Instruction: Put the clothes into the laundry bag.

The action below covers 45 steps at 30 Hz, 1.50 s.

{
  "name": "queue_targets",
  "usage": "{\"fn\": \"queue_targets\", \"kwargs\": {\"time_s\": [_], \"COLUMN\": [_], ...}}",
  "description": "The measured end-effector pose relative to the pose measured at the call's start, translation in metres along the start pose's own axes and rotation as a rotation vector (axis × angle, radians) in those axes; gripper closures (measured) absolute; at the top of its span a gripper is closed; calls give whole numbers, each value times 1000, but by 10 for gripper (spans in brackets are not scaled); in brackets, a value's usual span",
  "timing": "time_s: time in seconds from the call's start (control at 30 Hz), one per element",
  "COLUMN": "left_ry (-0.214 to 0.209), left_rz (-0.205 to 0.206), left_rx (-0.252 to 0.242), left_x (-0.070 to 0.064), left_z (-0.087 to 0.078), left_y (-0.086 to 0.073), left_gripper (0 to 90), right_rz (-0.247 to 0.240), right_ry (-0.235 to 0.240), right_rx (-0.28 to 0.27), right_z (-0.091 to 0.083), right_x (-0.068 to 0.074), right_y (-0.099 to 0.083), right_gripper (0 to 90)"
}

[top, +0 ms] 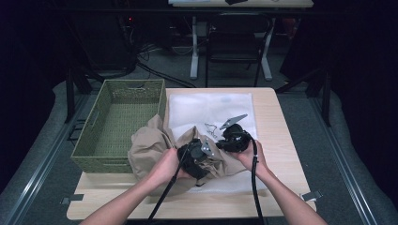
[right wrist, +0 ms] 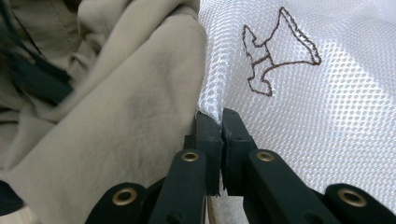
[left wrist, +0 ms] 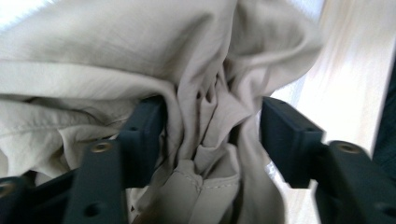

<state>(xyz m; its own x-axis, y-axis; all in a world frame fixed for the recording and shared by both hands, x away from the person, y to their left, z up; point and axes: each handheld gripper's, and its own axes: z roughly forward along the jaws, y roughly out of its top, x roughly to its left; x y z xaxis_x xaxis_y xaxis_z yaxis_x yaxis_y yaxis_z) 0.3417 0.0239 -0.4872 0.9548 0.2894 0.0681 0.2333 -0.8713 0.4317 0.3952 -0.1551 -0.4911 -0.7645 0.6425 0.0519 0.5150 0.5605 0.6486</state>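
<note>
A crumpled beige garment (top: pixel 150 145) lies on the table, half over a white mesh bag (top: pixel 211 105). My left gripper (top: pixel 195 157) sits on the garment's right part. In the left gripper view, that left gripper (left wrist: pixel 212 126) has its jaws wide apart, with a bunched fold of the beige garment (left wrist: pixel 140 56) between them. My right gripper (top: pixel 233 138) is just to its right. The right gripper view has the right gripper (right wrist: pixel 219 116) shut on the mesh bag's (right wrist: pixel 327 102) edge, beside the beige garment (right wrist: pixel 116 116). A brown stitched outline (right wrist: pixel 275 51) marks the mesh.
A green woven basket (top: pixel 133 83) stands at the table's left, touching the garment. Bare wooden table (top: pixel 277 140) shows to the right and along the front edge. A dark chair (top: pixel 237 37) and desk legs stand beyond the far edge.
</note>
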Motion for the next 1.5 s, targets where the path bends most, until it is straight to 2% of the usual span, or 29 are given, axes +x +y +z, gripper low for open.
{"fn": "queue_targets", "kwargs": {"time_s": [0.03, 0.1, 0.17, 0.23, 0.3, 0.43, 0.5, 0.53, 0.6, 0.7, 0.77, 0.87, 0.93, 1.0, 1.07, 1.17, 1.27, 1.33, 1.4, 1.43, 1.5], "left_ry": [3, -1, 0, 21, 40, 59, 73, 70, 57, 41, 45, 49, 38, 34, 44, 83, 125, 143, 135, 137, 116], "left_rz": [-15, -21, -31, -38, -54, -115, -136, -133, -143, -138, -131, -119, -107, -115, -113, -119, -142, -169, -179, -191, -190], "left_rx": [-12, -26, -41, -57, -66, -98, -90, -74, -89, -96, -101, -108, -103, -102, -112, -121, -138, -147, -126, -136, -132], "left_x": [1, 2, 4, 4, 3, 4, 3, 4, 6, 7, 4, 1, 2, 3, 4, 4, 3, 3, 5, 6, 10], "left_z": [6, 12, 15, 14, 10, 1, 11, 17, 19, 12, 5, 0, 4, 14, 24, 23, 17, 19, 29, 32, 31], "left_y": [-2, -6, -8, -8, -7, -2, -1, -1, -3, -3, -5, -6, -7, -7, -8, -6, -1, 1, 0, -1, -1], "left_gripper": [461, 589, 689, 752, 770, 776, 765, 759, 721, 567, 459, 388, 405, 493, 632, 740, 759, 754, 736, 714, 640], "right_rz": [1, 2, 0, 3, 8, 5, 7, 9, 10, 16, 20, 22, 24, 22, 20, 19, 21, 18, 17, 22, 19], "right_ry": [4, 8, 10, 14, 21, 25, 28, 25, 24, 22, 21, 18, 17, 21, 21, 28, 38, 46, 47, 53, 49], "right_rx": [4, 9, 10, 11, 4, -42, -42, -35, -16, -22, -26, -29, -32, -31, -28, -32, -62, -86, -79, -70, -55], "right_z": [0, 1, 2, 1, 0, -10, -11, -8, -4, -5, -7, -9, -9, -8, -7, -6, -11, -17, -16, -13, -9], "right_x": [0, 1, 1, 2, 5, 10, 10, 9, 8, 5, 4, 2, 2, 3, 5, 7, 11, 13, 14, 13, 11], "right_y": [0, 0, 0, 1, 2, 9, 11, 10, 7, 5, 5, 4, 4, 5, 6, 6, 10, 12, 12, 10, 7], "right_gripper": [886, 886, 886, 886, 887, 887, 887, 887, 886, 886, 886, 886, 886, 886, 886, 887, 887, 886, 886, 886, 885]}}
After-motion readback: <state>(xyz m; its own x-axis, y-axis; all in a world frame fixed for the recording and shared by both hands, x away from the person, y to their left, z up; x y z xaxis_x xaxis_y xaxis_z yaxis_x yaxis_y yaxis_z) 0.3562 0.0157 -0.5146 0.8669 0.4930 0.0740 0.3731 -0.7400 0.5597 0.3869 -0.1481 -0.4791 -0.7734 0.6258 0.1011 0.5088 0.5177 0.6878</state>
